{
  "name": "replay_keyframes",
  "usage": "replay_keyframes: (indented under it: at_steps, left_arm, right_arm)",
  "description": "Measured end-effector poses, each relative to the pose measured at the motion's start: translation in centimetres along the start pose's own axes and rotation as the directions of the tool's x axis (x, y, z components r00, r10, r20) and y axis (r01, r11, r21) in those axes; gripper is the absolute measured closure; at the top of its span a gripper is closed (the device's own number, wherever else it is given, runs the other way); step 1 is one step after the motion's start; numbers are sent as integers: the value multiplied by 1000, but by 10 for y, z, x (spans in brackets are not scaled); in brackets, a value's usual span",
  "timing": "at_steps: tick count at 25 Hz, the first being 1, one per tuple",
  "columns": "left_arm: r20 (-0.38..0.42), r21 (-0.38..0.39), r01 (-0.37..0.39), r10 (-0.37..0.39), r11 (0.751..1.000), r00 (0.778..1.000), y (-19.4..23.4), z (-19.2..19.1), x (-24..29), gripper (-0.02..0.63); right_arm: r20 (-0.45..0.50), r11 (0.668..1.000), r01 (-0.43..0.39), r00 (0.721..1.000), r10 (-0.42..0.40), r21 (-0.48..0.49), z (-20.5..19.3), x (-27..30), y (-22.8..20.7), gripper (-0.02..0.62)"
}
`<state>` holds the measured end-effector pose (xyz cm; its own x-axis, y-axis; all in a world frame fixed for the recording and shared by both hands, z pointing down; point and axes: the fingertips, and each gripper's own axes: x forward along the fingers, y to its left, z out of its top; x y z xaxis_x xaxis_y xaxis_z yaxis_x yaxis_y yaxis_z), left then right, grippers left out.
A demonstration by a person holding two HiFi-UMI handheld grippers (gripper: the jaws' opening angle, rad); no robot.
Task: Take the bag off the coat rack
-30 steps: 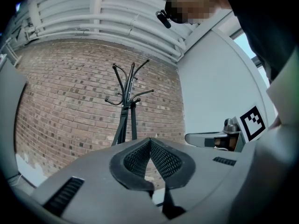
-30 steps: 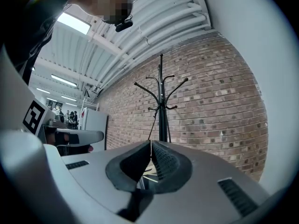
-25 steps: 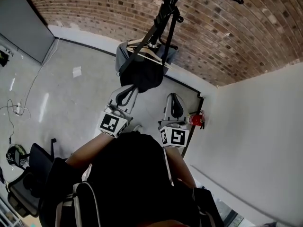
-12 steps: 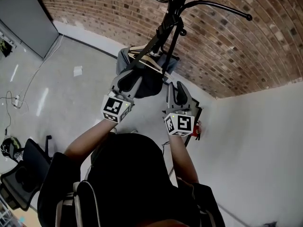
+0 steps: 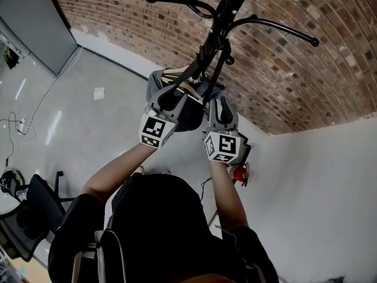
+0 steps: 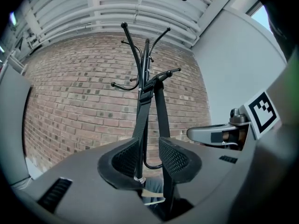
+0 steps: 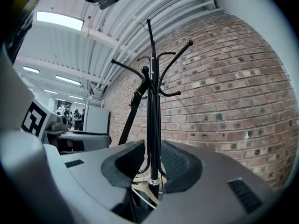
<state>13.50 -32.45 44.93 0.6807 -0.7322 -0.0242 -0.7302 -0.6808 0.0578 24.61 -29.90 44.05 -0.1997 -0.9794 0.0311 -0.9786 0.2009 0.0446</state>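
Note:
A dark bag (image 5: 189, 118) with a grey part hangs by its black strap (image 5: 204, 59) from a hook of the black coat rack (image 5: 231, 3). My left gripper (image 5: 171, 97) is raised in front of the bag. In the left gripper view its jaws (image 6: 149, 146) are opening, and the strap (image 6: 142, 112) runs up between them without the pads pressing on it. My right gripper (image 5: 217, 106) is level with it, just to the right. In the right gripper view it (image 7: 152, 150) stands open, with the rack's pole (image 7: 151, 125) seen through the gap.
A brick wall (image 5: 306, 81) stands behind the rack and a white wall (image 5: 330, 205) closes the right side. A red fire extinguisher (image 5: 239, 173) sits by the corner. An office chair (image 5: 26, 217) and floor cables (image 5: 17, 135) lie at the left.
Both grippers have risen from below the bag to its top, at the base of the strap. The rack's hooks have come further into view.

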Motion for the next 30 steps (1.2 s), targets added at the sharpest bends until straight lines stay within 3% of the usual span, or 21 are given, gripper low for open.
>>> replay_keyframes:
  at_steps: [4,10,21,30]
  left_arm:
    - [-17,-13,-11,11,1000,1000,6,-3,11,477]
    - [-39,-15,-7,6,1000,999,11,-6,27,468]
    - [-46,68,-10,13,998,999,22,-6,52,463]
    - [-87,59,-33,38,998,995,24,-21,66,460]
  right_arm:
    - [-25,998,12,1000,-13,-58,-13,23,-3,499]
    - [-55,999,27,998,-29,-41,-23,47,-18,499]
    - [-78,993,-9,997,0,-117,-20,79,-9,499]
    - [-95,993,4,995,-16,-122,-24,99,-8,499]
